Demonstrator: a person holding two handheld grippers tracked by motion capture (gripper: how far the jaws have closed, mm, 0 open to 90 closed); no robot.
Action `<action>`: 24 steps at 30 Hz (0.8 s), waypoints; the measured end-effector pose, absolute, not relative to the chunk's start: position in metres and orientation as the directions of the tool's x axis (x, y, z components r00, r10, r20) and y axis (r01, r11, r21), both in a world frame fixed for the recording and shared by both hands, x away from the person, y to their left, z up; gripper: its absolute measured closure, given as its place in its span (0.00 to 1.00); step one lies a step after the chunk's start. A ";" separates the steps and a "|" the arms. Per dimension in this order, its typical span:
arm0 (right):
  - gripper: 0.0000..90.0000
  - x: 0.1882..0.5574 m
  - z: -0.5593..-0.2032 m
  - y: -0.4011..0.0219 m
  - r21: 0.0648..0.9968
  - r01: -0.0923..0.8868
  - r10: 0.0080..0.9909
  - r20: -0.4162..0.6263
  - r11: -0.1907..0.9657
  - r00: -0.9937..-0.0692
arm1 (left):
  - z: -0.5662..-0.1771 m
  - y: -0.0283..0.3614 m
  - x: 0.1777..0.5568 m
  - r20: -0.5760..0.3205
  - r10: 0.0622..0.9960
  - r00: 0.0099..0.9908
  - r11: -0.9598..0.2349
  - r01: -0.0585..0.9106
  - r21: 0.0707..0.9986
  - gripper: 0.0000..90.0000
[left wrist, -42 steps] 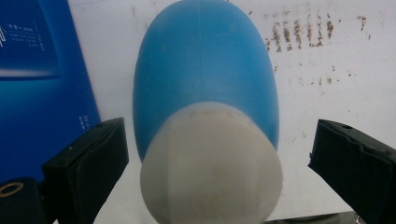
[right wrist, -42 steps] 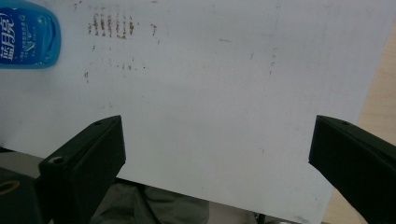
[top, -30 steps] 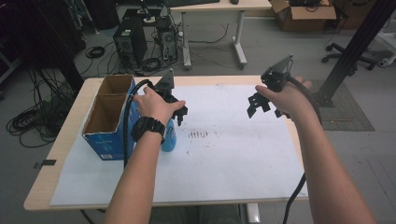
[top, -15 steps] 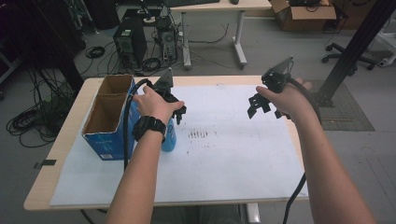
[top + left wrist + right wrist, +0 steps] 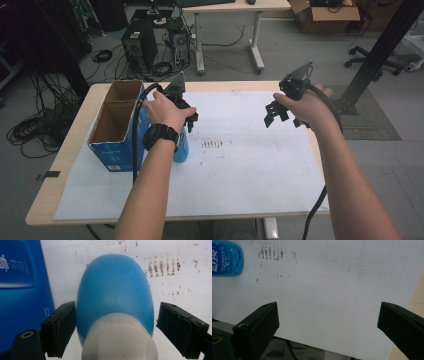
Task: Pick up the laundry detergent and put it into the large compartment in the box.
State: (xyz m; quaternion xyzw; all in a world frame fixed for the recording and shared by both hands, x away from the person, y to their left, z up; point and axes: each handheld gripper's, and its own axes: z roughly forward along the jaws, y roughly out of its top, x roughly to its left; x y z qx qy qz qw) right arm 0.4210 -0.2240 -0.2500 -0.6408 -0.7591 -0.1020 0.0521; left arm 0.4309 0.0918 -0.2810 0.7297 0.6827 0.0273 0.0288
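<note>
High view: white-papered table [image 5: 260, 175]; blue carton [image 5: 114, 145] just left of the blue bottle [image 5: 181, 147]. Left gripper [image 5: 186, 119] above the bottle, jaws closing, right pad not yet touching. Right gripper [image 5: 280, 112] well right, agape, empty.

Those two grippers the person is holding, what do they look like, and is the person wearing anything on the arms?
Both are black. The left gripper and right gripper each carry a grey three-cornered plate on top and trail a thick black cable. Seen close, each has two blocky black jaws with flat pads. The forearms are bare, with no sleeves. The left wrist wears a chunky black watch.
</note>
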 end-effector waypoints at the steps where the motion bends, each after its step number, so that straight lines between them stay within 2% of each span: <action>1: 0.04 0.421 -0.250 -0.224 0.088 0.984 0.962 0.210 0.158 -0.173 | -0.281 0.092 0.431 0.002 0.998 0.065 -0.065 0.995 0.081 0.20; 24: 0.04 0.422 -0.253 -0.228 0.080 0.985 0.963 0.210 0.154 -0.168 | -0.282 0.088 0.433 0.022 0.997 0.074 -0.076 0.995 0.068 0.28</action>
